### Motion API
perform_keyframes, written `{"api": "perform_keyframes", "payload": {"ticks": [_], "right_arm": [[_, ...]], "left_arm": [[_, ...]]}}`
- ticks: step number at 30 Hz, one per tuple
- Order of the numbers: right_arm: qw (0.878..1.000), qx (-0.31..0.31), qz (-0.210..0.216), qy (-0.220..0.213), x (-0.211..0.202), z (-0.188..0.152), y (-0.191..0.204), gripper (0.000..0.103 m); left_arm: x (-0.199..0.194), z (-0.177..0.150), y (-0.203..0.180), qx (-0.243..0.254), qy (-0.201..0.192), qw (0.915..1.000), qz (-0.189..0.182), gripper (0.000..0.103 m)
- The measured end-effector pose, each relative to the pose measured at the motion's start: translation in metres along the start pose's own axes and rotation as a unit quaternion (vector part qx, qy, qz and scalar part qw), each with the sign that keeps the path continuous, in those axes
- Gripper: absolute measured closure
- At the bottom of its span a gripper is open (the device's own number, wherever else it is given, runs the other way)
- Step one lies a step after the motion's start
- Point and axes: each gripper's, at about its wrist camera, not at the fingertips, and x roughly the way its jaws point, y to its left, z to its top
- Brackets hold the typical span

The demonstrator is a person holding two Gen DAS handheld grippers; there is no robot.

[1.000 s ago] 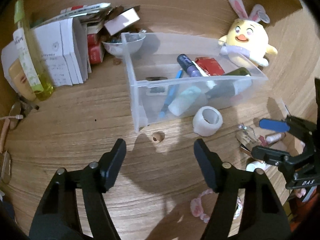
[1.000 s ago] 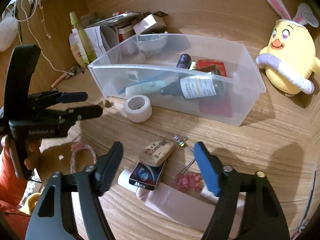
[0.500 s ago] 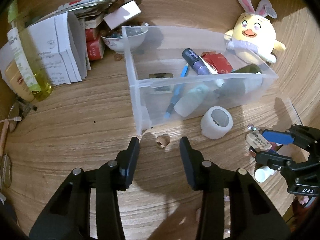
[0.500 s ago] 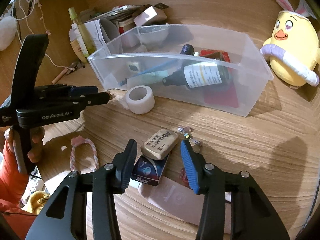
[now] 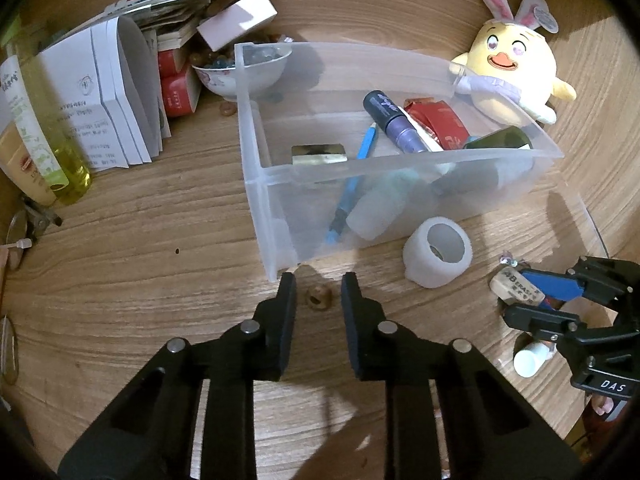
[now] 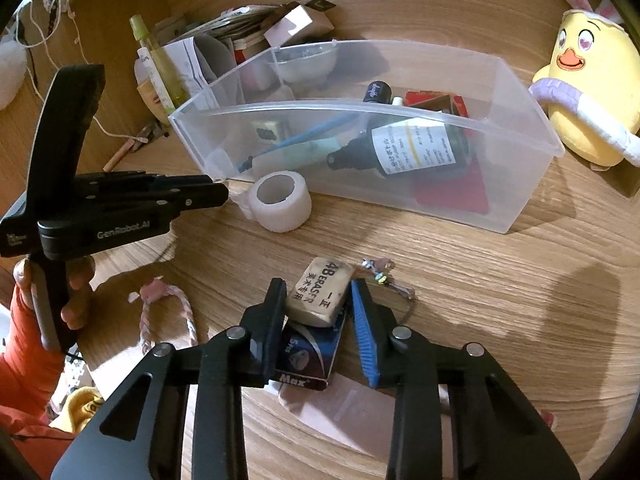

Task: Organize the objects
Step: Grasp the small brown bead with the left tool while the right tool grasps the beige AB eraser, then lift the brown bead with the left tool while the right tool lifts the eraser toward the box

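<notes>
A small brown bead lies on the wooden table just in front of the clear plastic bin. My left gripper straddles it, jaws closing, a gap still on both sides of the bead. In the right wrist view a worn white eraser rests on a blue Max box. My right gripper is closing on the eraser, and both pads touch its sides. The bin holds a dark bottle, a purple tube, a blue pen and a red packet.
A white tape roll stands before the bin. A yellow plush chick sits at the back right. Papers, a yellow bottle and a bowl crowd the back left. A pink braided cord and a bead charm lie near the eraser.
Both grippers' jaws have narrowed from wide apart. The left now flanks the bead closely, and the right has come in onto the eraser's sides.
</notes>
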Motion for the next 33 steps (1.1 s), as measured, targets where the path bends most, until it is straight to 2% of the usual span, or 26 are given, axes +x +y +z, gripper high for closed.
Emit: {"api": "perform_keyframes", "payload": {"ticks": [3, 18, 30, 32, 33], "right_arm": [[1.000, 0.002, 0.003, -0.006, -0.003, 0.000, 0.000, 0.076], [0.999, 0.004, 0.005, -0.037, -0.020, 0.006, -0.004, 0.078], [0.996, 0.012, -0.011, -0.086, -0.048, 0.020, -0.013, 0.079], [0.996, 0.014, -0.012, -0.093, -0.052, 0.024, -0.016, 0.087], [0.995, 0.015, -0.012, -0.098, -0.056, 0.026, -0.018, 0.088]], "left_arm": [[0.000, 0.000, -0.001, 0.003, -0.001, 1.0000, 0.001, 0.091], [-0.023, -0.004, -0.004, 0.002, -0.035, 0.9994, -0.004, 0.090], [-0.051, 0.004, -0.014, 0.009, -0.075, 0.9971, -0.011, 0.091], [-0.056, 0.006, -0.014, 0.009, -0.081, 0.9966, -0.013, 0.090], [-0.058, 0.007, -0.015, 0.009, -0.085, 0.9963, -0.014, 0.090]]}}
